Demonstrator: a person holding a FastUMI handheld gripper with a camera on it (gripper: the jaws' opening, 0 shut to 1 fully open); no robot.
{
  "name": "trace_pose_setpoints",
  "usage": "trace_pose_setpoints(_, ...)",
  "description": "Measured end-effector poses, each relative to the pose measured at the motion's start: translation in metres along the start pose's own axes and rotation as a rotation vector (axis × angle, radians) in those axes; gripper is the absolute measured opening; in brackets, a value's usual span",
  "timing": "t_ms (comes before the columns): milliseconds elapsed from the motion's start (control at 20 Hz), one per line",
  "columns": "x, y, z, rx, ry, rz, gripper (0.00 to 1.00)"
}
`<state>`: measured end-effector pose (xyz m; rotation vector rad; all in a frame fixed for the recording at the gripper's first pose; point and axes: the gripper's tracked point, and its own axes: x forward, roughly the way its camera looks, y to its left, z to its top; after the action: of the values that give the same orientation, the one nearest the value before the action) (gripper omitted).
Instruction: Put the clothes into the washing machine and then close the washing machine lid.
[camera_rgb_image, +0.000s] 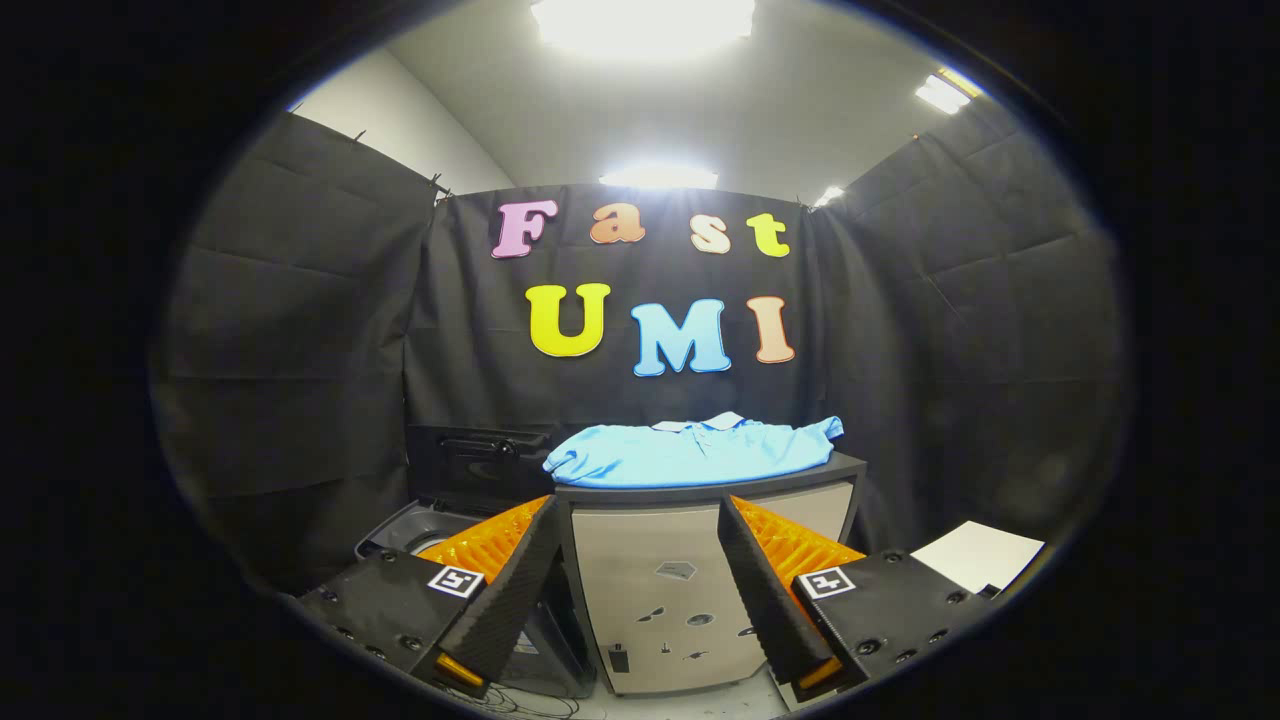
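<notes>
The fingers (640, 600) stand spread and empty, well short of the blue shirt (692, 452) lying flat beyond them on the table (700, 492), so the first pickup seems pending: advance, pinch cloth, carry it to the open washing machine (425, 530).

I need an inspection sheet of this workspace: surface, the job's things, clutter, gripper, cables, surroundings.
Surface: dark top of a beige cabinet, beyond the fingers.
Job's things: light blue polo shirt lies flat on that top; grey washing machine sits lower, beside the cabinet, its dark lid raised.
Clutter: white sheet of paper lying beside the cabinet.
Gripper: gripper open, fingers apart, holding nothing, short of the shirt.
Cables: thin wires on the floor below the fingers.
Surroundings: black cloth walls, bright ceiling lights.
</notes>
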<state>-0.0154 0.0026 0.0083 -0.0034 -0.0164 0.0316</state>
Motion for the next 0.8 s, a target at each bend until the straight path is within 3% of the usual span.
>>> trace_pose_setpoints(550, -0.006, -0.002, 0.012, 0.007, 0.007, 0.007, 0.98)
trace_pose_setpoints(800, 0.016, -0.010, 0.037, -0.001, -0.007, 0.013, 0.98)
